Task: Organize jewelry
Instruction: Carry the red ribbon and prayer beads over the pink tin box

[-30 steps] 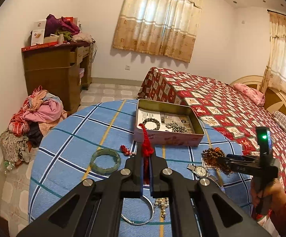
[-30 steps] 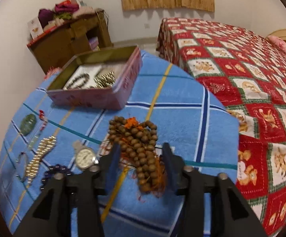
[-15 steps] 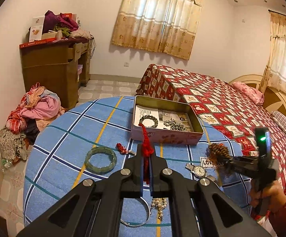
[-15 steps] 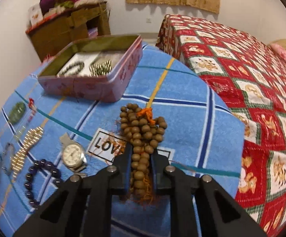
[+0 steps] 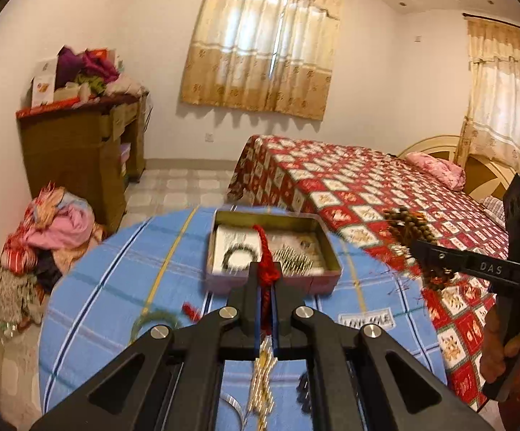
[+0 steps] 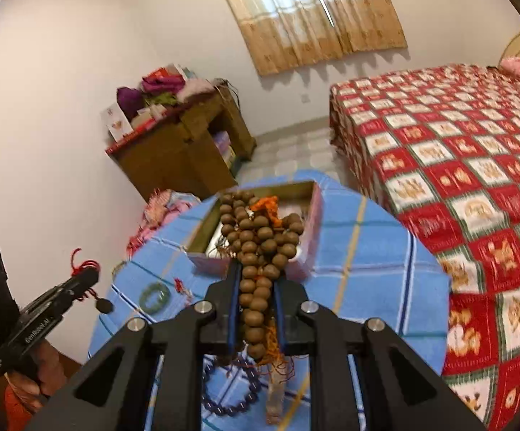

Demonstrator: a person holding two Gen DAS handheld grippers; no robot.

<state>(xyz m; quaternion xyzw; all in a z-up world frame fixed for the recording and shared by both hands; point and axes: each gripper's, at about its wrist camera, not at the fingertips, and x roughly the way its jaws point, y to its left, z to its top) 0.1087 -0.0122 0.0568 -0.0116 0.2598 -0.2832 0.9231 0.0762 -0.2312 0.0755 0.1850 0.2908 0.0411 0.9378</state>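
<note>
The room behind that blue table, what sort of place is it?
Most likely a home bedroom: a bed under a red patterned quilt, a curtained window, and a wooden cabinet piled with clothes.

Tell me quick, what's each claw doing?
Left gripper: shut on the red cord.
Right gripper: just closed on the brown bead string.

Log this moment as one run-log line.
left gripper: shut on red cord | right gripper: shut on brown bead string, off the table | tin box: open, two pieces inside
</note>
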